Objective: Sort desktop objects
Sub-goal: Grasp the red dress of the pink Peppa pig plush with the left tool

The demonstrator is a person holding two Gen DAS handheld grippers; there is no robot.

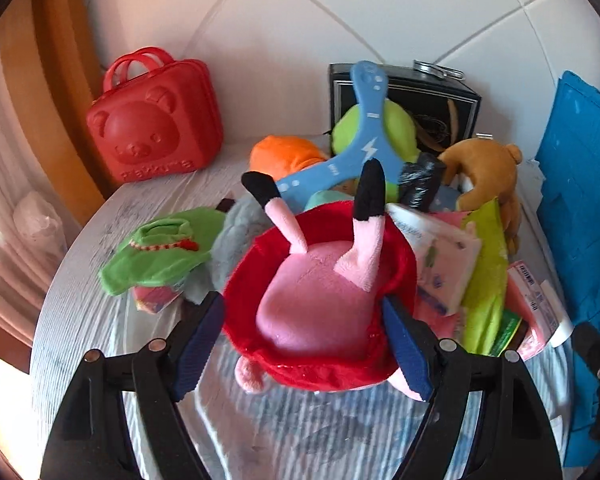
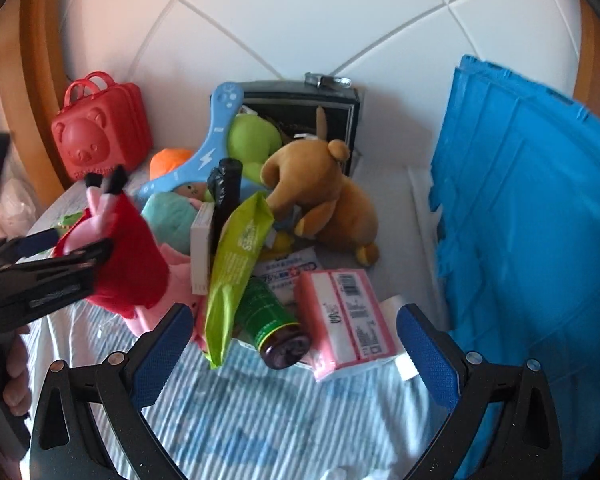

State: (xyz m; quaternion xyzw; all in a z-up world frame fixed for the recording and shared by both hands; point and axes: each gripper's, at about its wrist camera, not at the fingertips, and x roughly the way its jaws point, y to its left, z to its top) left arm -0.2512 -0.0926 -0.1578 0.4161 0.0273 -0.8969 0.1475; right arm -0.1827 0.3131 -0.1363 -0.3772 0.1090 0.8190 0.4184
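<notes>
An upside-down pink pig plush in a red dress (image 1: 320,280) lies at the front of a pile, black feet up. My left gripper (image 1: 304,344) is open, its dark blue pads either side of the dress, the left pad a little clear of it. In the right wrist view this left gripper (image 2: 56,256) straddles the pig plush (image 2: 128,256). My right gripper (image 2: 296,360) is open and holds nothing. Just ahead of it lie a green bottle with a dark cap (image 2: 268,320), a pink packet (image 2: 348,320) and a lime-green pouch (image 2: 236,264).
The pile also holds a brown bear plush (image 2: 324,196), a blue boomerang toy (image 1: 364,132), a green cloth toy (image 1: 160,256) and an orange plush (image 1: 284,152). Behind stand a black box (image 1: 432,108) and a red bear case (image 1: 156,120). A folded blue crate (image 2: 532,220) walls the right side.
</notes>
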